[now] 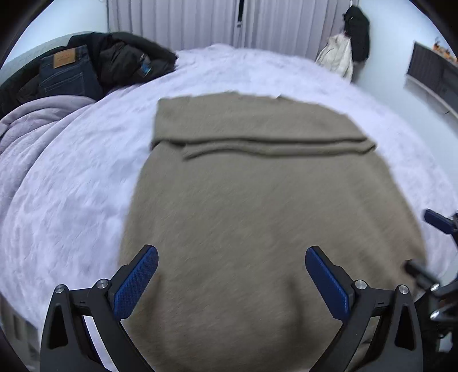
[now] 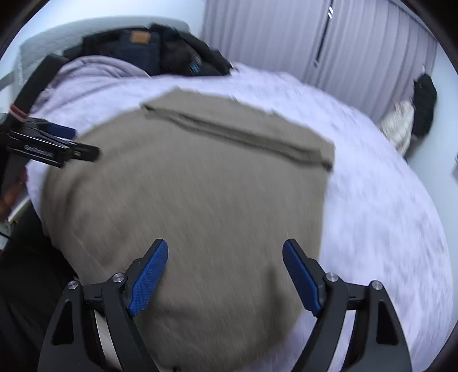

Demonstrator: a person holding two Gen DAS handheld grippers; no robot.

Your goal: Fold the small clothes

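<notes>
Gaping wide, left claw (image 1: 231, 251) and right claw (image 2: 225, 246) (both empty) hover over taupe garment (image 1: 257, 200)

We are looking at what is probably a home bedroom, where a white fluffy bedspread (image 1: 86, 171) is covering a bed, folded jeans (image 1: 67, 73) and a dark jacket (image 1: 126, 57) are lying heaped at its far side, pleated curtains (image 1: 200, 23) are hanging behind, and coats (image 1: 352, 43) are hanging on the wall.

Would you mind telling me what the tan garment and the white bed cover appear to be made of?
The garment looks like a soft matte knit, perhaps wool or cotton: fine heathered texture, limp folds. The bed cover seems a plush fleece or textured quilt, from its fuzzy mottled surface; motion blur leaves that open.
</notes>
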